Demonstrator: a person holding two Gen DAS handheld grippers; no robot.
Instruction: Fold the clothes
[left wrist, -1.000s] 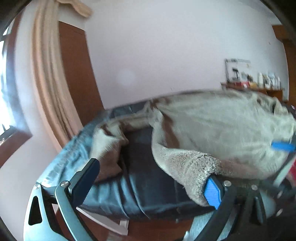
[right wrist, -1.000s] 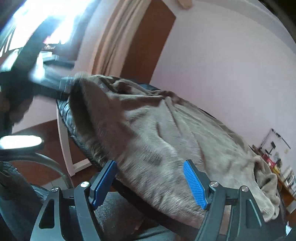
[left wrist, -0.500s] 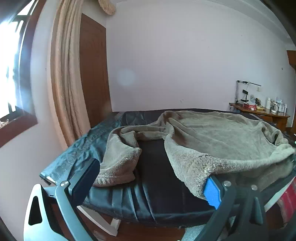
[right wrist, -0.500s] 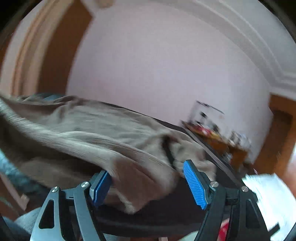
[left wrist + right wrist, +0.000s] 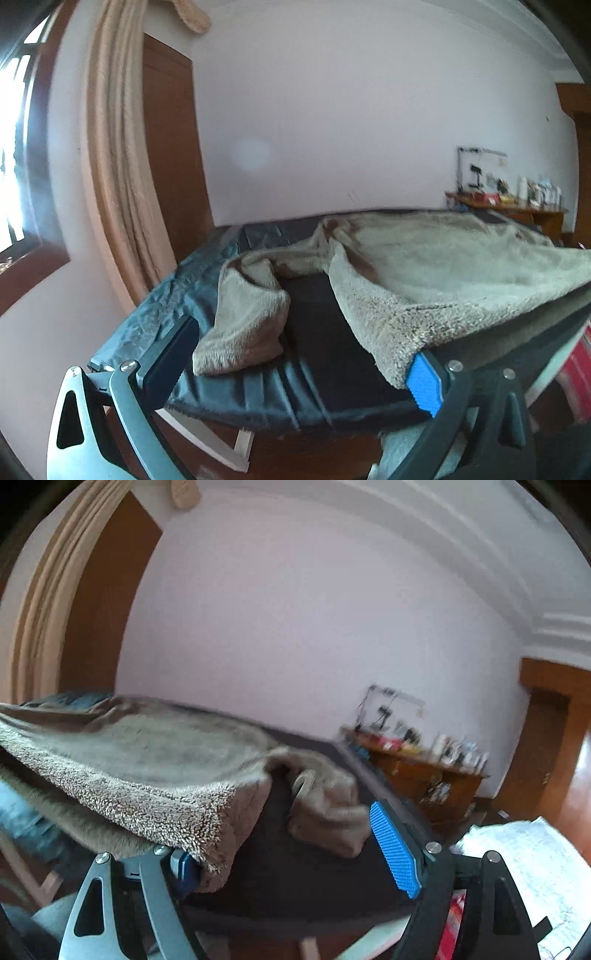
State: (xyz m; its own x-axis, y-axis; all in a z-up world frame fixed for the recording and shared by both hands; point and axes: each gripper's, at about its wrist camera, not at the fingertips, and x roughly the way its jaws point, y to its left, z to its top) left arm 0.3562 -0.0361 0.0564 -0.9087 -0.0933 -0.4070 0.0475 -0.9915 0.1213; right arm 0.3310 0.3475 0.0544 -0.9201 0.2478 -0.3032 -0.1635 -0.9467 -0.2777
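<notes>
Now flatter fleece garment (image 5: 443,266), settled.

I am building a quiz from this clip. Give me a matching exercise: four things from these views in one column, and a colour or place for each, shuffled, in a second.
Things:
1. fleece garment
2. table cover
3. curtain
4. wooden shelf

Descriptions:
A. hangs at the left by the window
B. dark and shiny, spread under the clothing
C. fuzzy beige, lying spread out
D. against the far wall, crowded with small items

Pairs: 1-C, 2-B, 3-A, 4-D
</notes>
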